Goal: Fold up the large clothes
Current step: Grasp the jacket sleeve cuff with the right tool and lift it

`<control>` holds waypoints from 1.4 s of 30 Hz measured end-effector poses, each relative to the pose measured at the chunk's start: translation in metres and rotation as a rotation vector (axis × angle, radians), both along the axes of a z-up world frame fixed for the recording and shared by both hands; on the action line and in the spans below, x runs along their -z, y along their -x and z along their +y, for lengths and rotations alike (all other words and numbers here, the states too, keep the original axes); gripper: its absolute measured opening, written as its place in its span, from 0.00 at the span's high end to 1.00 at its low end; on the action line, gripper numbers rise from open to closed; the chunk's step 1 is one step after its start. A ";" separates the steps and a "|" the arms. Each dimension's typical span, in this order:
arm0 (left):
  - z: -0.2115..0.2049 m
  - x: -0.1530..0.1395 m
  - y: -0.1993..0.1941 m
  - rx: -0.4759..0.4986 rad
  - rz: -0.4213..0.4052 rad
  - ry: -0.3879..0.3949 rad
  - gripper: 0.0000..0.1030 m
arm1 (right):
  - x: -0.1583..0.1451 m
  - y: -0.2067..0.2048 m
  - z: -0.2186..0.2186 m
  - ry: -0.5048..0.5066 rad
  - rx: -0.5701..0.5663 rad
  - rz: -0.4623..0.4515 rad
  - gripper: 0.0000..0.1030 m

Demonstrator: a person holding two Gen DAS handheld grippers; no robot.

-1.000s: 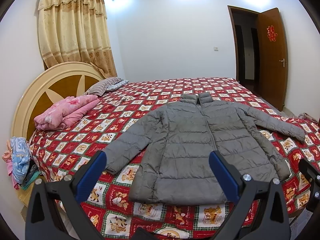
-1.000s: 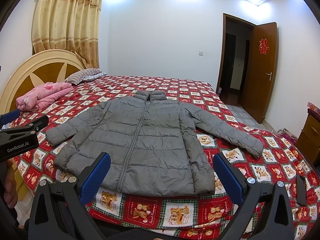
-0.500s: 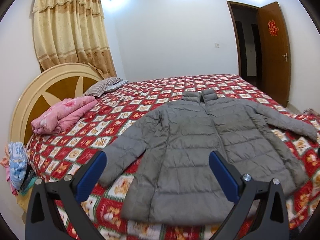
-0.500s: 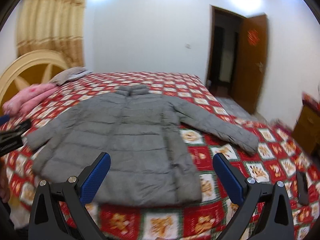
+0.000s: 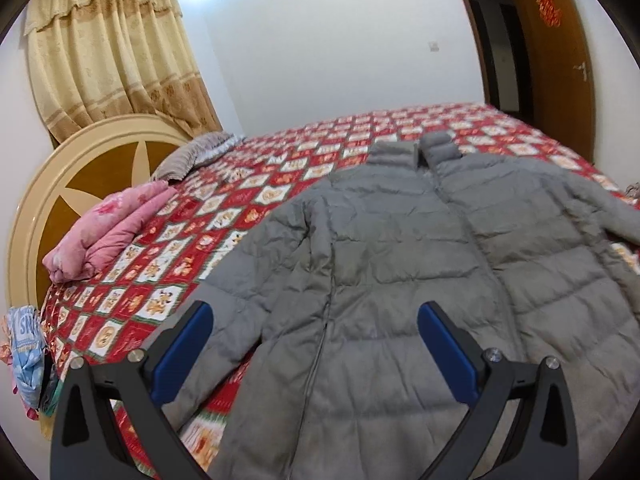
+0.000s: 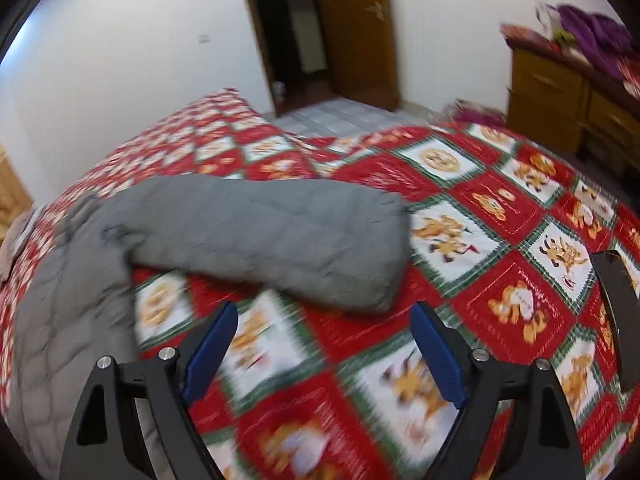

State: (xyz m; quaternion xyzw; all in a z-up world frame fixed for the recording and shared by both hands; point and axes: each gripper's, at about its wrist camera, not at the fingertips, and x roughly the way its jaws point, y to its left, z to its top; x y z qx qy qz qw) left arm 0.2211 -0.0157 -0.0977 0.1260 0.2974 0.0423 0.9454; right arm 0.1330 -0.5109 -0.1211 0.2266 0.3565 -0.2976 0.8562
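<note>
We see a grey puffer jacket (image 5: 400, 264) lying flat and front-up on the bed (image 5: 304, 152), which is covered by a red quilt with cartoon squares; its collar points toward the far wall and its zip runs down the middle. In the left wrist view, our left gripper (image 5: 316, 350) hangs above the jacket's near hem with its jaws spread wide and nothing between the 2 blue pads (image 5: 182, 352); the jacket's 1 visible near sleeve (image 5: 232, 300) slants down toward the left pad. In the right wrist view, our right gripper (image 6: 324, 354) is likewise wide open and empty, poised over bare quilt just short of the other sleeve (image 6: 280, 240), whose cuff end lies directly ahead of the gap between the fingers; this view is blurred, so we cannot tell whether the fingers touch the quilt. The jacket body (image 6: 68, 320) fills the left edge of that view. Beyond the jacket, we note a folded pink blanket (image 5: 112, 232) and a striped pillow (image 5: 196, 154) near the round headboard (image 5: 80, 168), with a beige curtain (image 5: 112, 52) behind it. A brown door (image 5: 560, 48) stands open at the far corner. A wooden dresser (image 6: 560, 96) with purple cloth on top stands to the right of the bed, and a dark flat object (image 6: 616, 312) lies on the quilt at the right edge.
</note>
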 end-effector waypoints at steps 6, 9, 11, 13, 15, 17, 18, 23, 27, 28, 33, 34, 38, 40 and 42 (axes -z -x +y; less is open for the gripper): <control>-0.001 0.018 -0.046 -0.045 0.078 -0.022 0.00 | 0.017 -0.022 -0.025 -0.030 0.007 0.052 0.40; 0.002 0.024 -0.062 -0.073 0.099 -0.022 0.00 | 0.025 -0.030 -0.026 -0.015 -0.024 0.081 0.53; 0.005 0.028 -0.071 -0.085 0.118 -0.008 0.00 | 0.026 -0.031 -0.024 0.004 -0.040 0.083 0.58; 0.010 0.030 -0.078 -0.096 0.132 0.009 0.00 | 0.023 -0.032 -0.023 0.021 -0.057 0.075 0.68; 0.015 0.031 -0.083 -0.101 0.137 0.013 0.00 | 0.018 -0.034 -0.021 0.038 -0.067 0.068 0.76; 0.018 0.030 -0.085 -0.110 0.135 0.009 0.00 | 0.008 -0.037 -0.017 0.055 -0.081 0.053 0.81; 0.021 0.029 -0.087 -0.114 0.133 0.010 0.00 | 0.004 -0.038 -0.015 0.065 -0.086 0.046 0.82; 0.039 0.018 -0.091 -0.134 0.112 0.021 0.00 | -0.036 -0.049 0.007 0.140 -0.138 -0.021 0.84; 0.054 0.009 -0.096 -0.153 0.087 0.013 0.00 | -0.065 -0.066 0.037 0.215 -0.205 -0.053 0.84; 0.058 0.008 -0.097 -0.158 0.083 0.013 0.00 | -0.073 -0.073 0.047 0.237 -0.227 -0.061 0.85; 0.076 0.005 -0.104 -0.187 0.079 0.011 0.00 | -0.096 -0.107 0.097 0.297 -0.359 -0.075 0.85; 0.079 0.005 -0.106 -0.193 0.077 0.007 0.00 | -0.100 -0.117 0.110 0.302 -0.388 -0.081 0.85; 0.092 0.005 -0.110 -0.211 0.074 -0.001 0.00 | -0.111 -0.148 0.150 0.328 -0.478 -0.095 0.85; 0.099 0.005 -0.113 -0.219 0.075 -0.006 0.00 | -0.114 -0.162 0.169 0.337 -0.519 -0.098 0.86; 0.104 0.006 -0.115 -0.224 0.078 -0.004 0.00 | -0.117 -0.175 0.189 0.347 -0.556 -0.100 0.86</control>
